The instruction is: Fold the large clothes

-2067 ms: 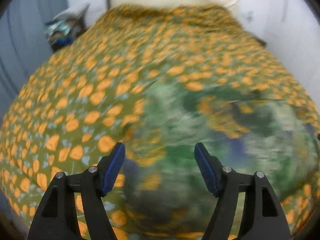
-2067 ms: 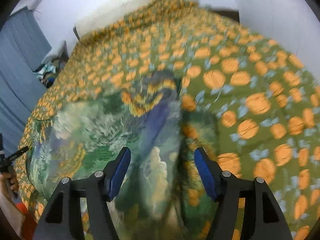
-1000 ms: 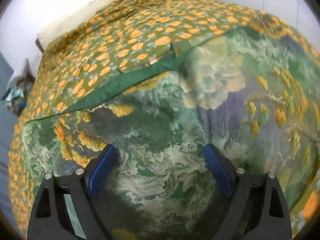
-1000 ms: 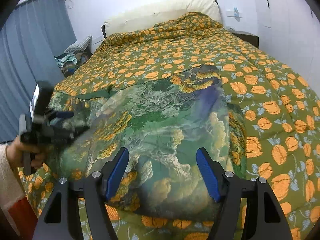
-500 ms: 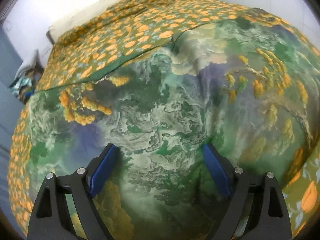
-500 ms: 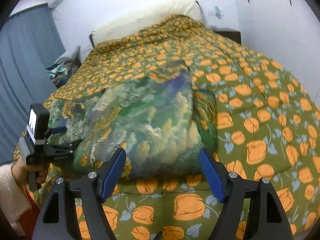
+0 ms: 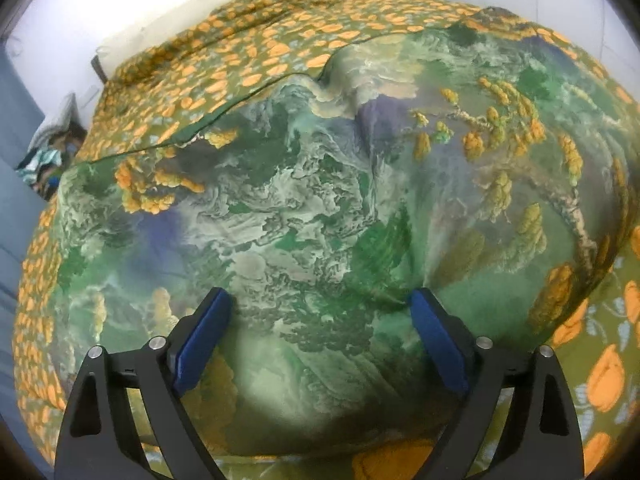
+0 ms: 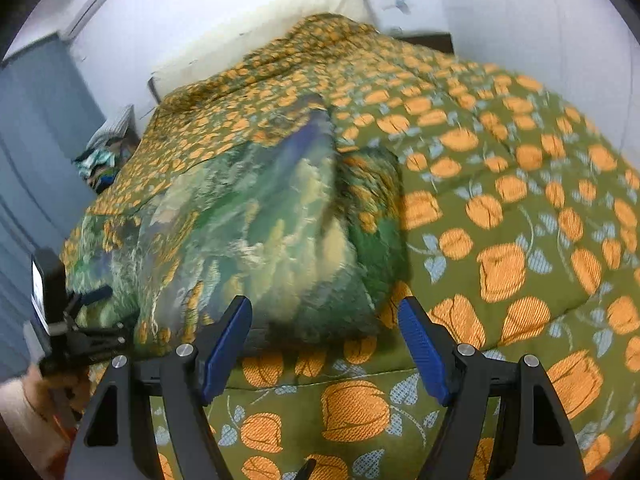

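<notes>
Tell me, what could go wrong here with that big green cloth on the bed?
1. Both grippers, left and right, have open jaws, so the green landscape-print cloth is unheld and may slump.
2. It lies near the edge of the orange-flowered bedspread and might slide off.
3. Closing low could pinch the bedspread too.

Orange-flowered bedspread (image 8: pixel 500 208), cream headboard (image 8: pixel 256 28), blue curtain (image 8: pixel 36 120)

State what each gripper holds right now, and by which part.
Nothing is held. The left gripper is open over the green printed garment; the right gripper is open near its edge.
</notes>
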The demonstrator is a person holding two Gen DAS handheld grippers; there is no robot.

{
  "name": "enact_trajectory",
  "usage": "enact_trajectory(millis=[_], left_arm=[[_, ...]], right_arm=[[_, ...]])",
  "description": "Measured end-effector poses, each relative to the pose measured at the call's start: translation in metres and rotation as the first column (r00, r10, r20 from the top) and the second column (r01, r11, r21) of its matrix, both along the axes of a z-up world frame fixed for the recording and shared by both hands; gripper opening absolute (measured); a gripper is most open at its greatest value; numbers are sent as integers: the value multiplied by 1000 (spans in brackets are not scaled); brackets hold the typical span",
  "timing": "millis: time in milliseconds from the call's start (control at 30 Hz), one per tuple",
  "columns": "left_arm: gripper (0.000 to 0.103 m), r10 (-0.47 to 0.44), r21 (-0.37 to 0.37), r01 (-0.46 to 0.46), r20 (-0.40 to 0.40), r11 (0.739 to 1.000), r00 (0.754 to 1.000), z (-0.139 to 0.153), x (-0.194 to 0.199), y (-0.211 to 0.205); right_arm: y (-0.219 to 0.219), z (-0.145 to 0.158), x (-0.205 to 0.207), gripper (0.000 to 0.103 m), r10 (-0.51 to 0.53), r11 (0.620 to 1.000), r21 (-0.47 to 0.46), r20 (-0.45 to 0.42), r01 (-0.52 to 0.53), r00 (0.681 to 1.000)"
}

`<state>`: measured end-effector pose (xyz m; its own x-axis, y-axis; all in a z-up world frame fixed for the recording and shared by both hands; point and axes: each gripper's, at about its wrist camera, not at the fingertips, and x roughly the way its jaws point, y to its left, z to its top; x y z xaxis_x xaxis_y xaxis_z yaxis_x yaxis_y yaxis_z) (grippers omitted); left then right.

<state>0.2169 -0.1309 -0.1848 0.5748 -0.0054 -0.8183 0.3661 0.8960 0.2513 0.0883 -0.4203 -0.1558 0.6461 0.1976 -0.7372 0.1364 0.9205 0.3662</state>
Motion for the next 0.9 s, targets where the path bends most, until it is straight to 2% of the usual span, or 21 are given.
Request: enact_trajectory(millis=[67, 133, 233, 300, 433, 500, 567, 600, 667, 700, 767, 833, 900], left_arm=[[91, -16, -34, 16, -21, 999, 1000, 13, -4, 4], [90, -41, -107, 37, -34, 994, 999, 31, -9, 9], [91, -86, -205, 73, -53, 976, 995, 49, -13, 8], [91, -114, -238, 93, -76, 967, 991, 56, -11, 0], [91, -171, -292, 136, -100, 947, 980, 73, -3, -21], [91, -211, -328, 167, -105, 930, 972, 90, 9, -35], [91, -249, -349, 203, -93, 915, 964, 110, 19, -52], [92, -285, -365, 232, -97, 902, 954, 122, 27, -67], [93, -347, -391, 271, -137, 879, 928, 133, 37, -88], [93, -383, -403, 289, -176, 868, 907, 138, 45, -105], [93, -409, -390, 303, -223, 869, 885, 144, 51, -126], [93, -430, -358, 327, -257, 874, 866, 148, 55, -141], [93, -450, -304, 366, -280, 880, 848, 151, 50, -151]], right_arm=[[-9, -4, -3, 77, -19, 998, 58, -4, 20, 1000], [-20, -10, -5, 83, -41, 988, 146, -6, 41, 999], [-33, -28, 1, 85, -80, 937, 338, -29, 85, 996], [-35, -41, 12, 86, -83, 902, 420, -53, 98, 995], [-29, -59, 32, 83, -104, 864, 485, -88, 134, 991], [-24, -52, 33, 59, -109, 896, 427, -59, 124, 992], [-9, -27, 29, 46, -82, 951, 300, 22, 72, 996], [3, -10, 26, 43, -51, 977, 211, 73, 35, 996], [29, 17, 21, 40, 14, 999, 35, 154, -20, 988], [46, 31, 16, 39, 59, 997, -65, 196, -47, 979], [79, 51, 8, 38, 148, 970, -227, 255, -90, 956], [113, 65, -1, 37, 245, 919, -374, 289, -127, 925], [148, 73, -11, 37, 342, 850, -504, 300, -156, 891]])
